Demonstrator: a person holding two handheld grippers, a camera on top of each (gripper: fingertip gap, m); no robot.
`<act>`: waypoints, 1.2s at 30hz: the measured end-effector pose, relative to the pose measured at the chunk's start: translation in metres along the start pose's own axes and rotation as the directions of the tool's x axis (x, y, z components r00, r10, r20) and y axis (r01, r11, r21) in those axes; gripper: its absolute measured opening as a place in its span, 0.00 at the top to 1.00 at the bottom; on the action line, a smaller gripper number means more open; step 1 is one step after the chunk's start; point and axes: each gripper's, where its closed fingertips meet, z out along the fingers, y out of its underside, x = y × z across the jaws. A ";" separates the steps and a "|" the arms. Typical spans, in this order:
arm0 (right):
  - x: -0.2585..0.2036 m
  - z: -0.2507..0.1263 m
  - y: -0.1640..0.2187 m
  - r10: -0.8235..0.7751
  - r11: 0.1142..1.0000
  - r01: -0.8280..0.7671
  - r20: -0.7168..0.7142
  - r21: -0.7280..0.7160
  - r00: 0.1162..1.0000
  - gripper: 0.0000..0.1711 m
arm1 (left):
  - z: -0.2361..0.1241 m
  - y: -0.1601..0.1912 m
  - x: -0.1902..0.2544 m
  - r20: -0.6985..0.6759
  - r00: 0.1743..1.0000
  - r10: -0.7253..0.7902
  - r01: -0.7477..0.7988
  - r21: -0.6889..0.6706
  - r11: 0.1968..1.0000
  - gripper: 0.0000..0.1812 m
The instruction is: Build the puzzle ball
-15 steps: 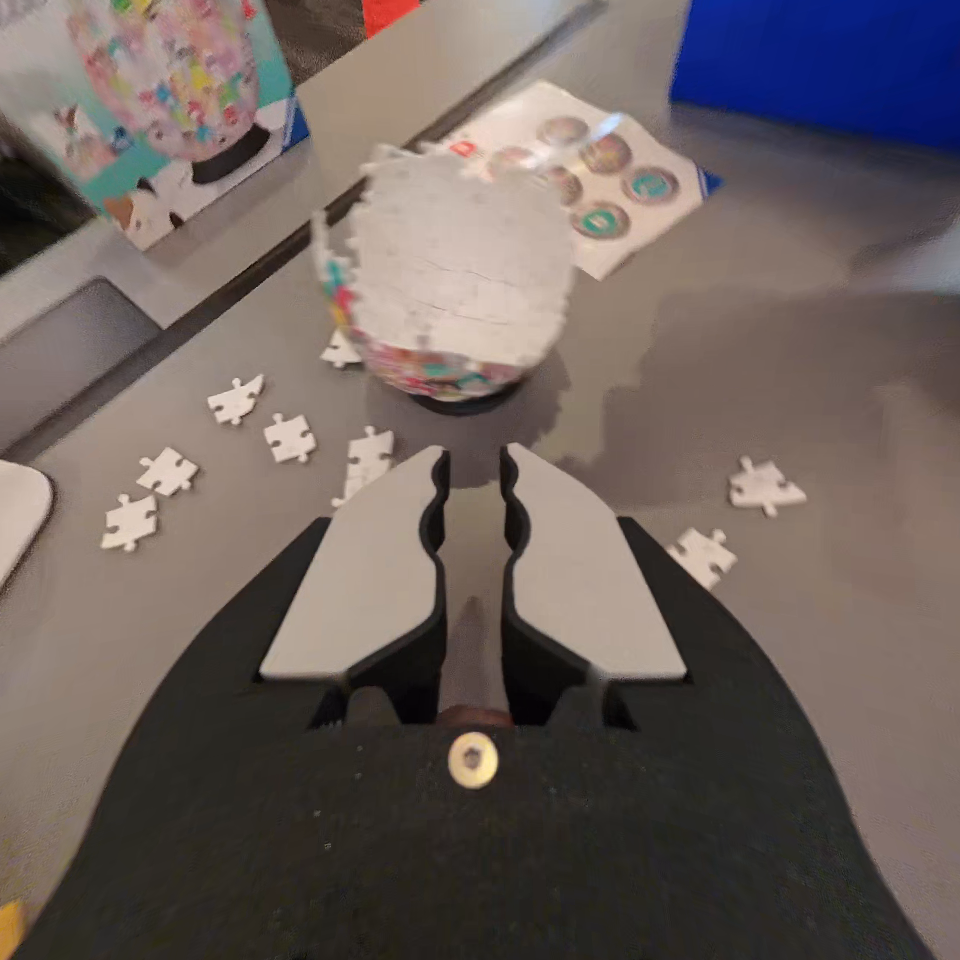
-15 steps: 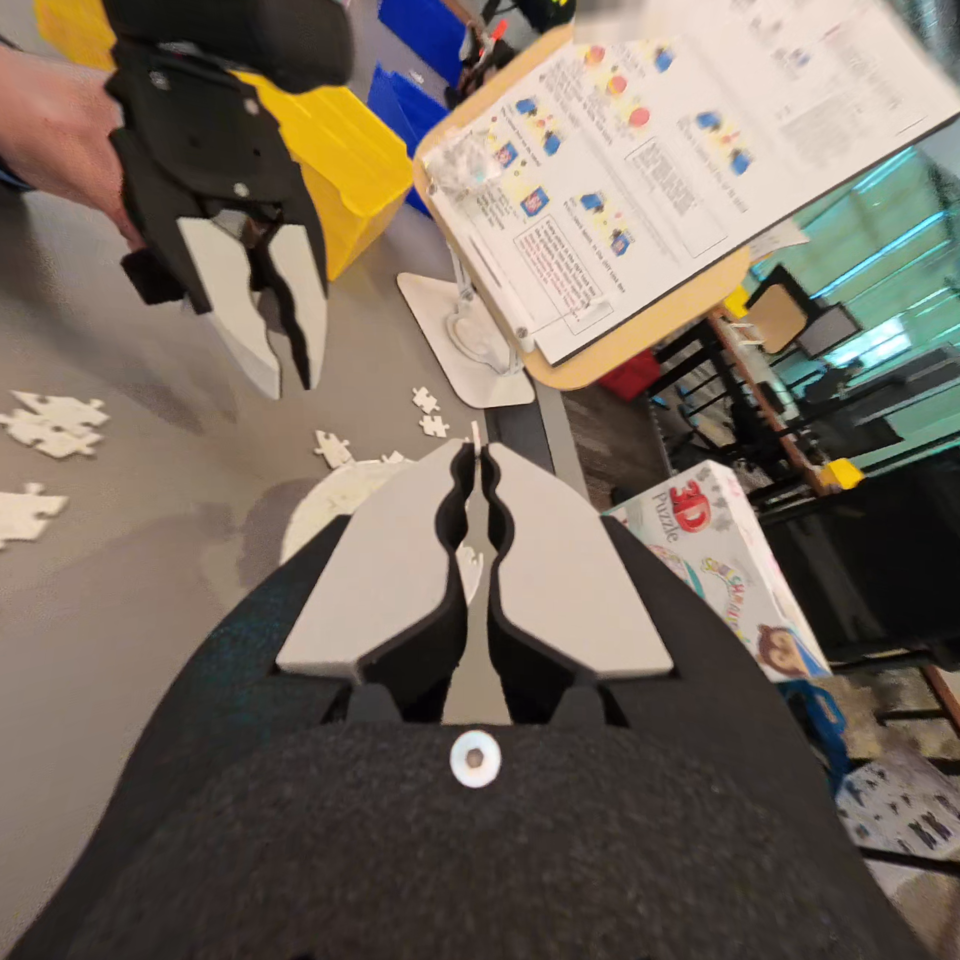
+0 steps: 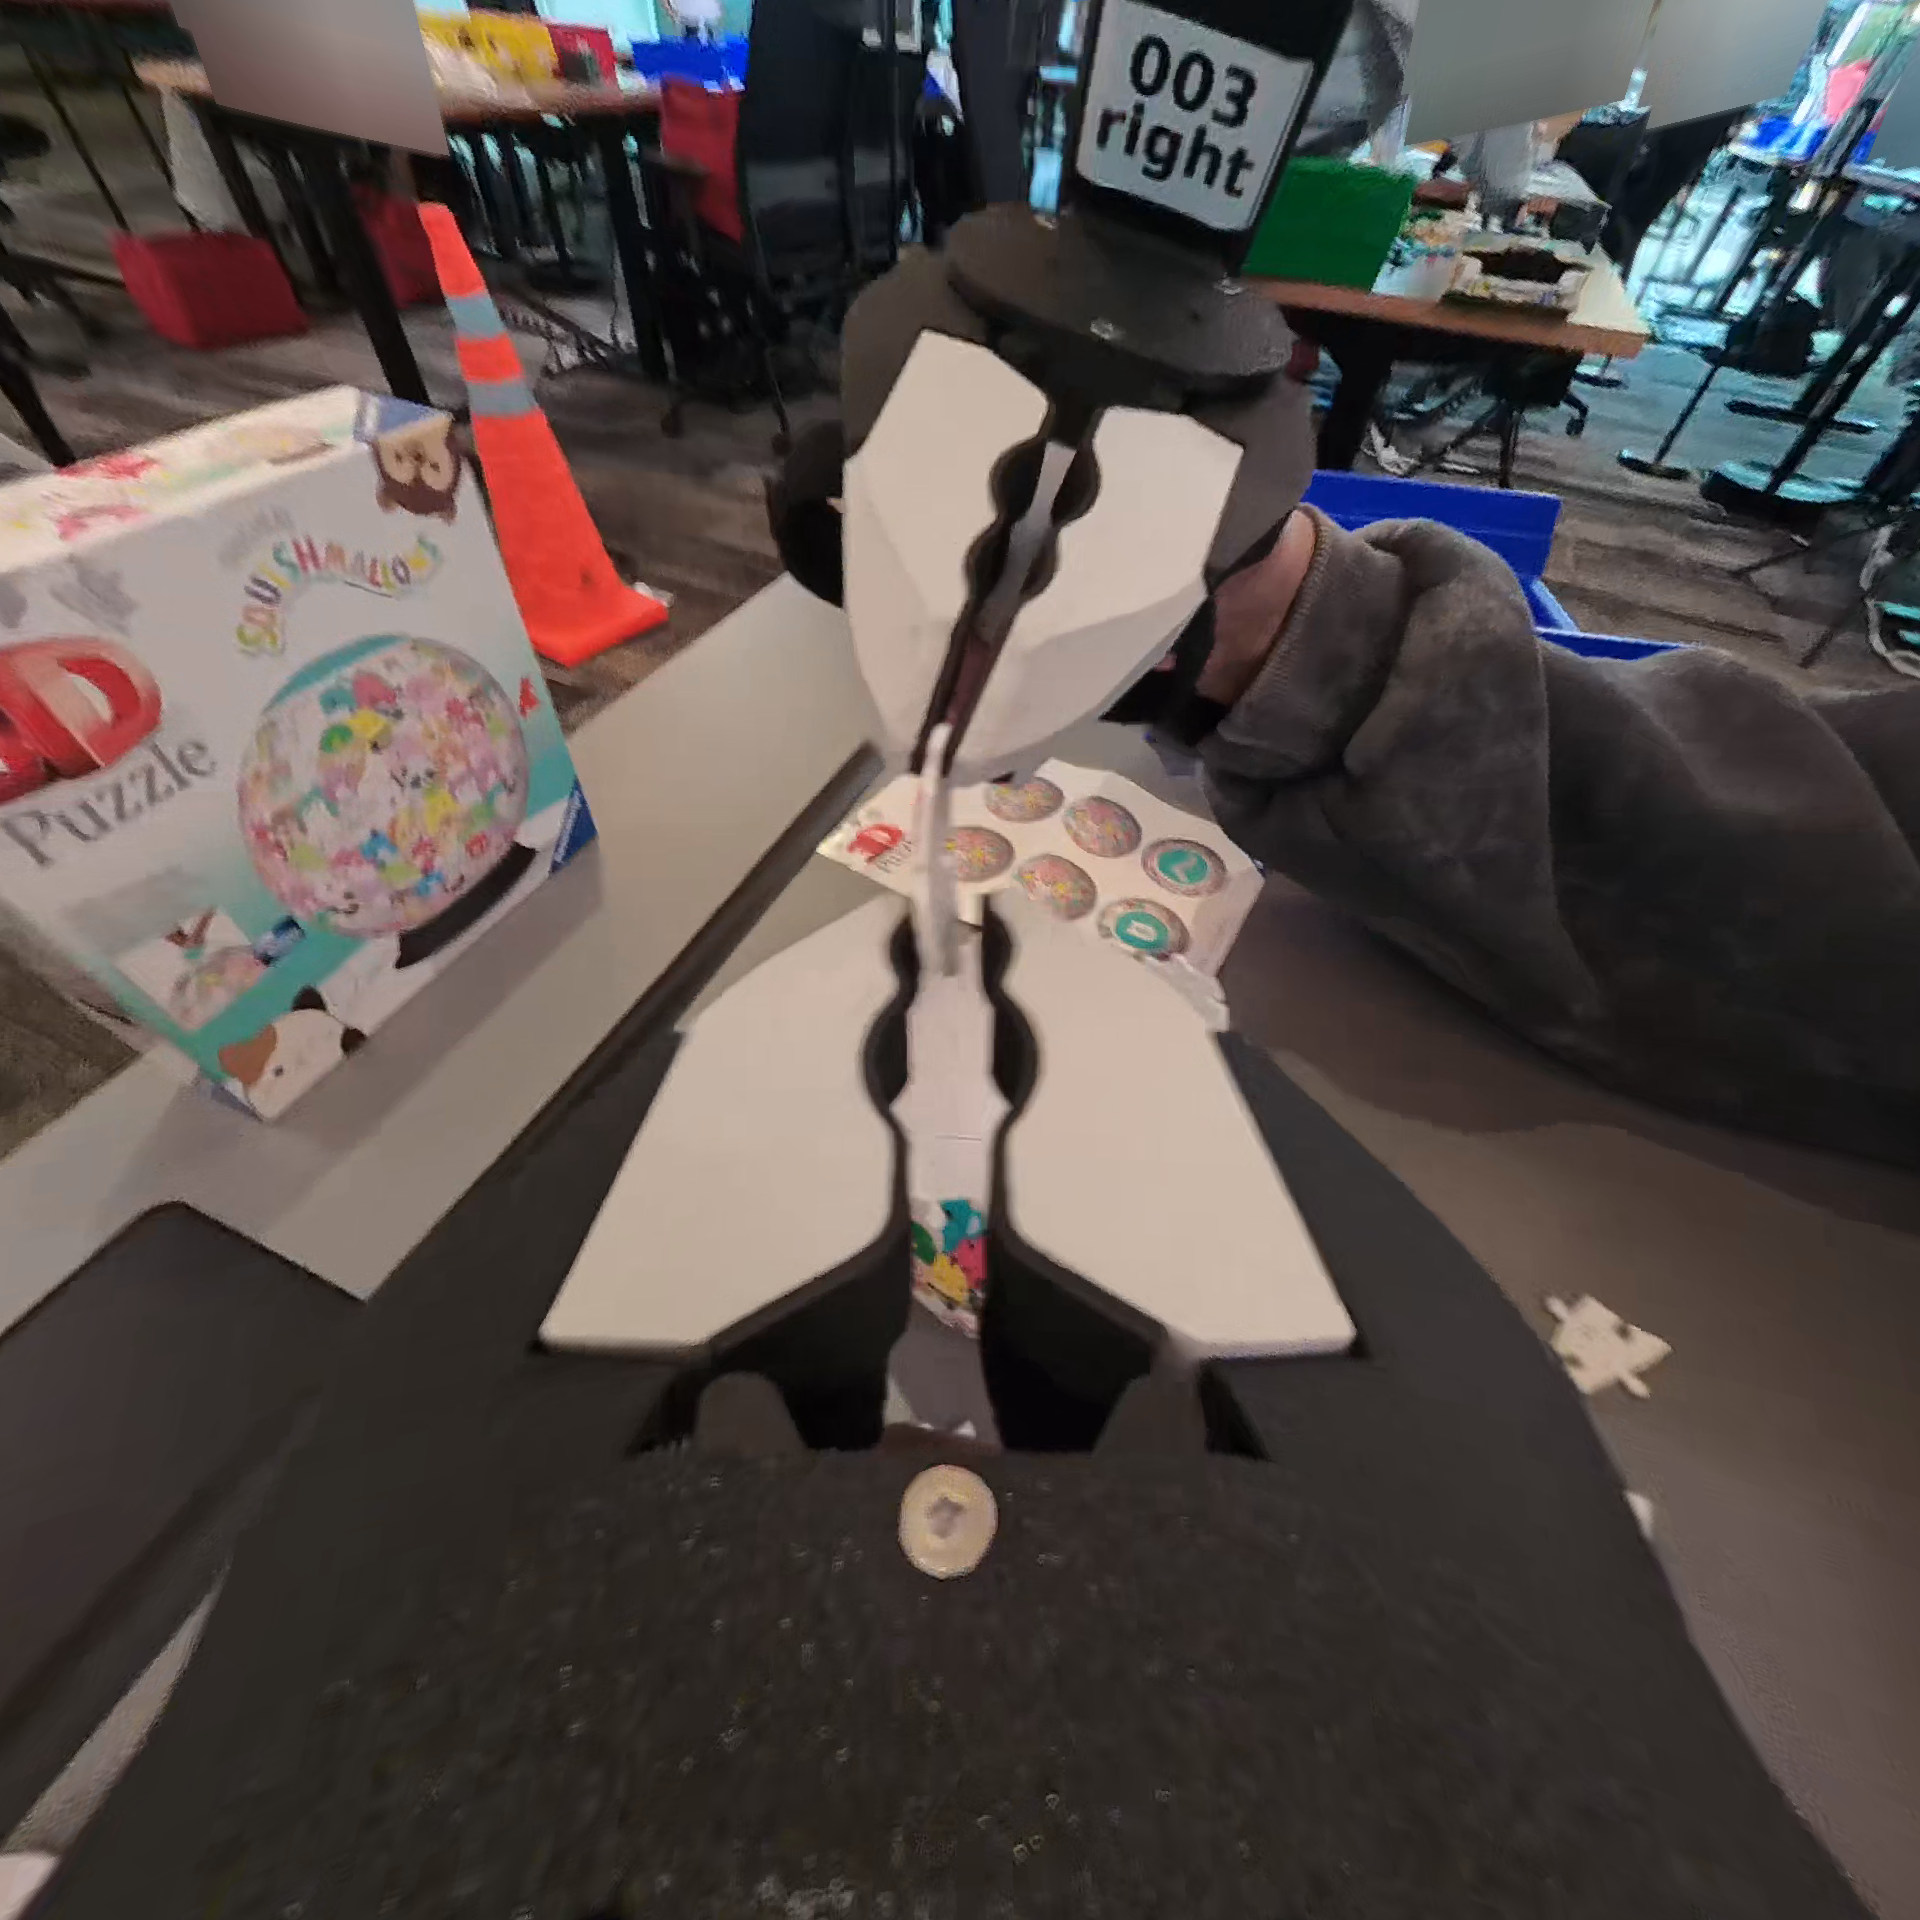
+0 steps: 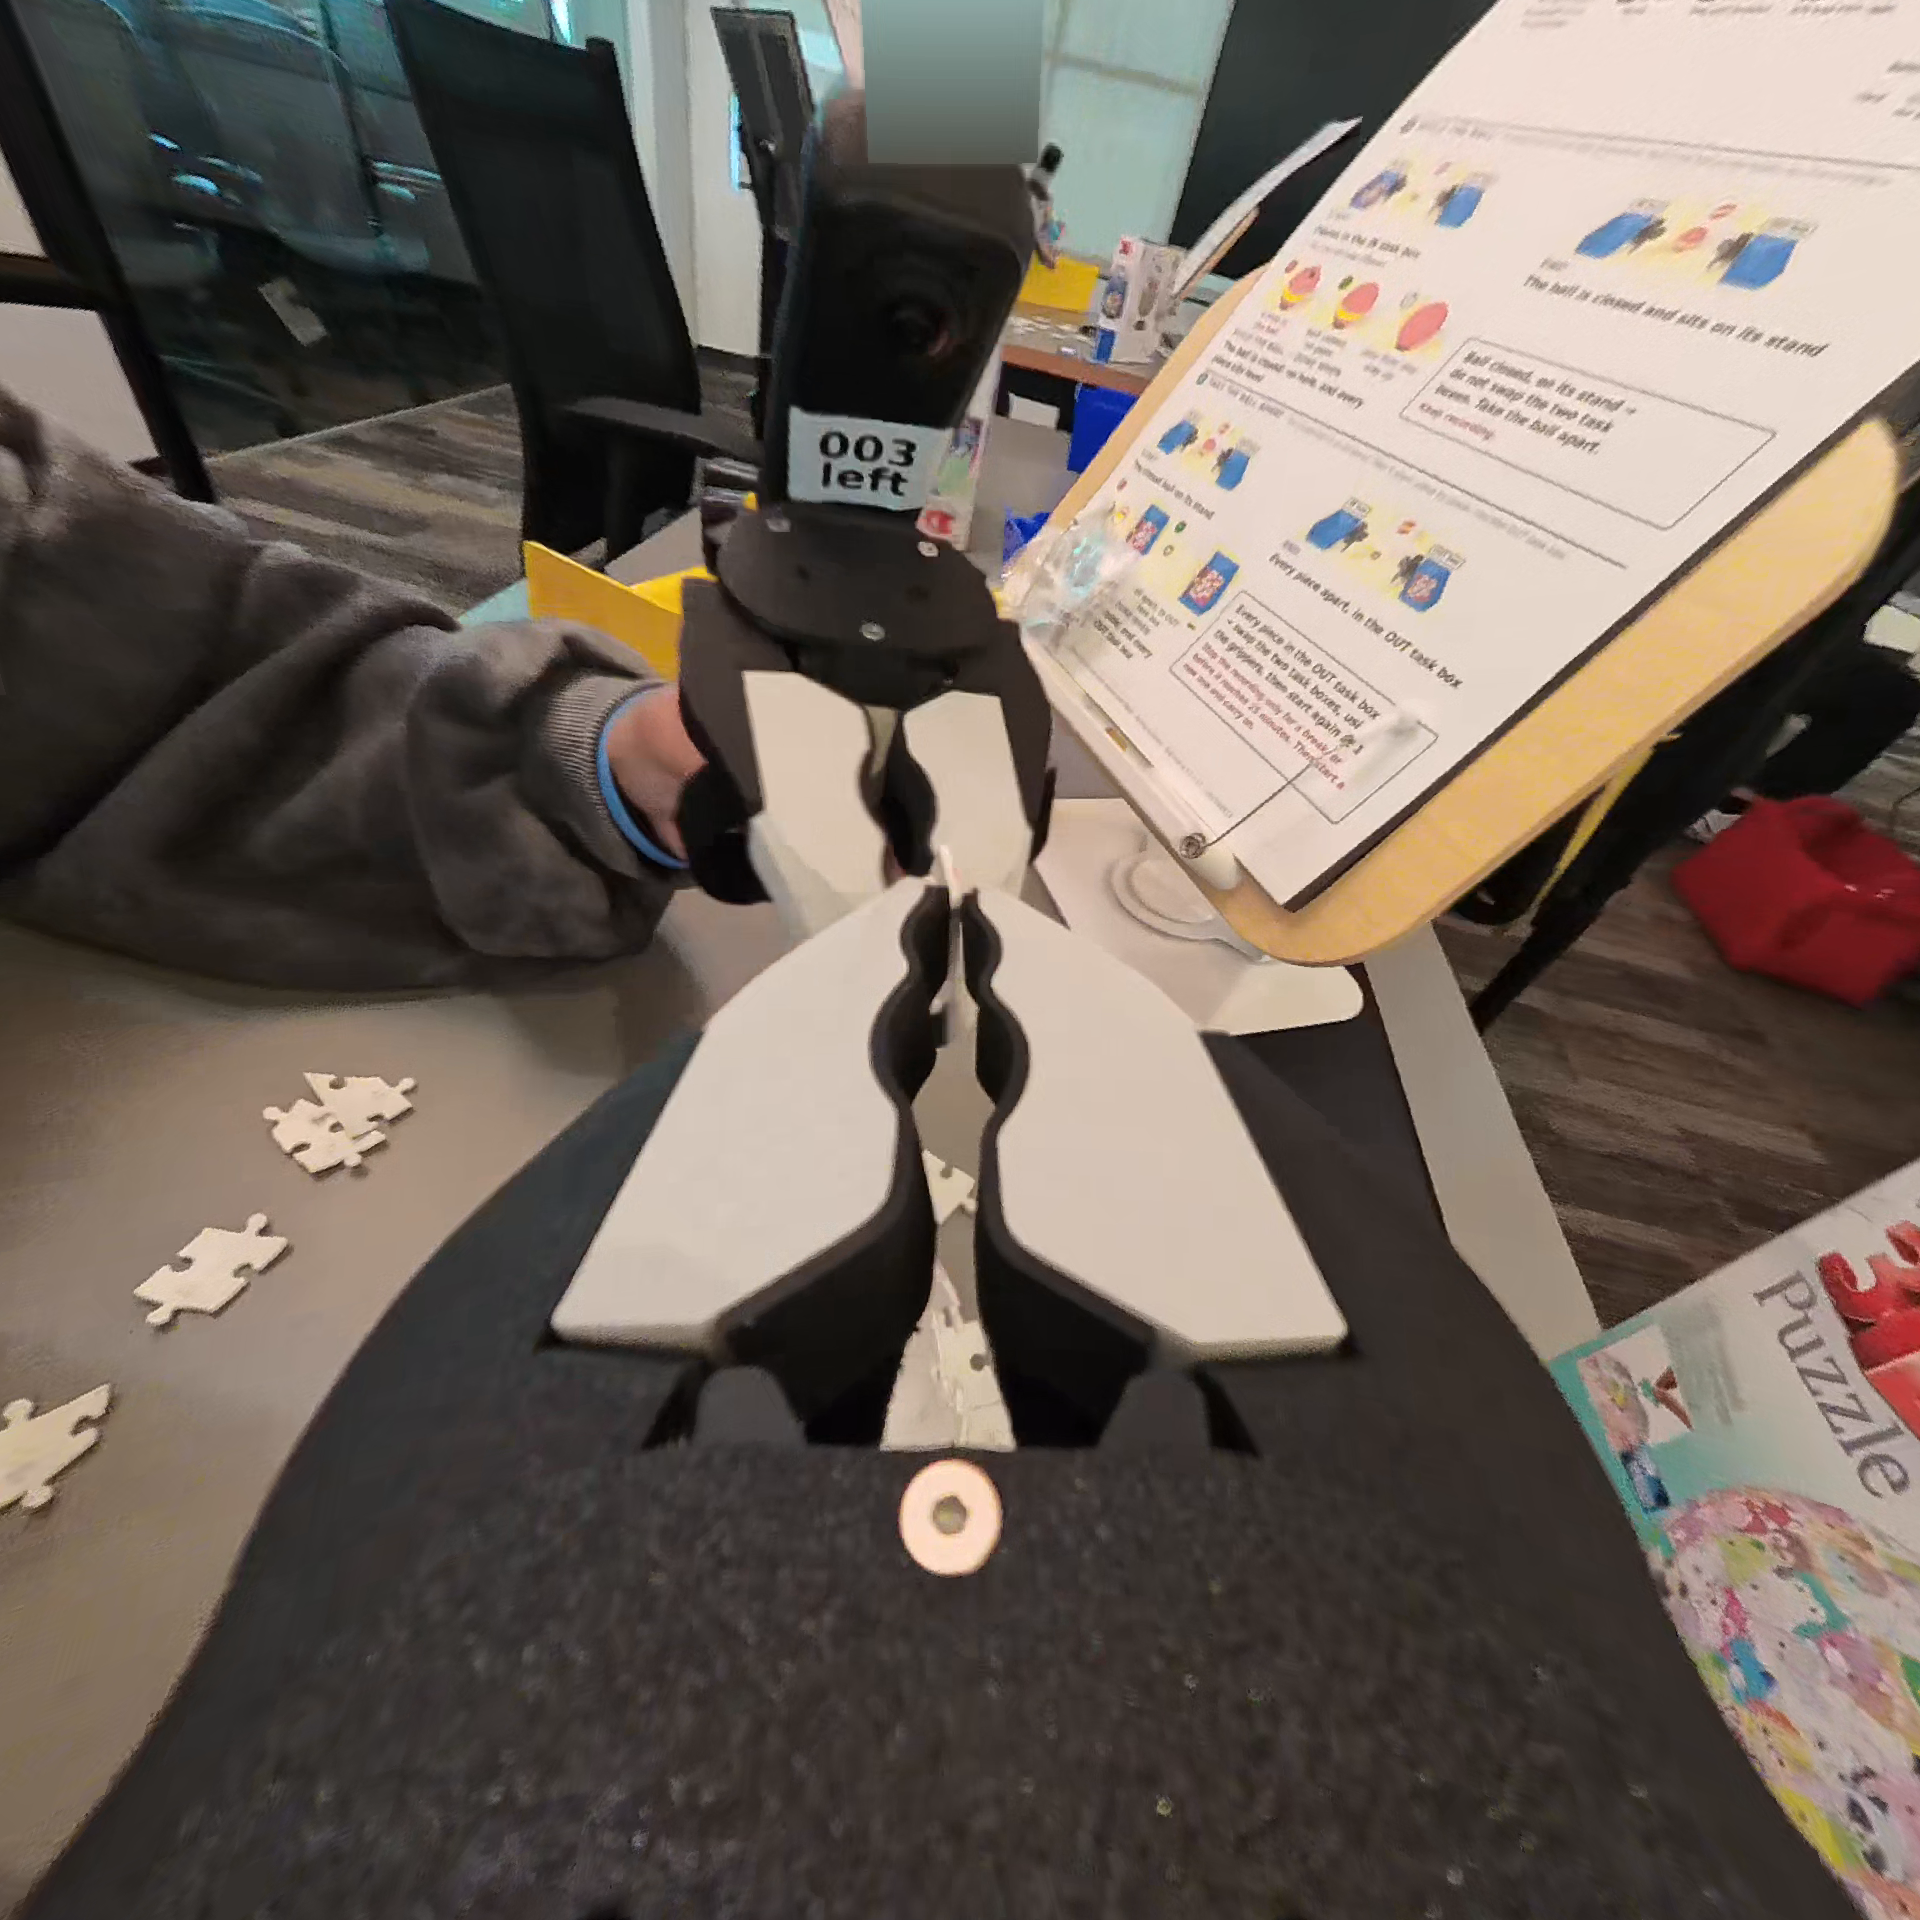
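My right gripper (image 4: 951,909) is shut on a white puzzle piece (image 4: 948,873) held edge-on at its tips. In the left wrist view the right gripper (image 3: 935,748) points down at my left gripper (image 3: 948,935), tip to tip. The piece (image 3: 940,842) hangs from the right gripper, and its lower end lies between my left fingertips. The left jaws stand narrowly apart around it. Through the left gripper's gap I see part of the puzzle ball (image 3: 948,1247), white above and coloured below. The left gripper (image 4: 920,862) also shows in the right wrist view.
Loose white pieces (image 4: 338,1117) lie on the grey table (image 4: 104,1039), one more at the right (image 3: 1600,1351). The puzzle box (image 3: 312,727) stands at the left, a leaflet (image 3: 1081,862) lies ahead. An instruction board on a stand (image 4: 1455,520) rises nearby. Grey sleeves (image 3: 1507,779) rest on the table.
Both grippers have risen and turned to face each other. The right one brought its piece between the left fingertips. The left jaws have narrowed. The ball now lies under the left fingers.
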 end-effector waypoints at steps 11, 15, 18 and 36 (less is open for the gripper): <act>0.002 -0.012 0.036 -0.189 0.854 0.177 0.025 -0.489 0.982 0.93 | 0.016 0.030 -0.011 0.078 0.997 -0.026 0.034 -0.098 0.995 0.99; -0.001 -0.008 0.041 -0.185 0.842 0.190 0.061 -0.505 0.981 0.93 | 0.018 0.033 -0.011 0.062 0.997 -0.040 0.045 -0.095 0.994 0.99; 0.001 -0.004 0.045 -0.187 0.836 0.201 0.078 -0.511 0.979 0.94 | 0.019 0.036 -0.012 0.058 0.998 -0.035 0.041 -0.110 0.993 0.99; -0.021 -0.021 0.099 -0.209 0.479 0.238 0.154 -0.845 0.966 0.99 | 0.017 0.090 -0.059 0.032 0.966 -0.258 0.260 -0.143 0.955 1.00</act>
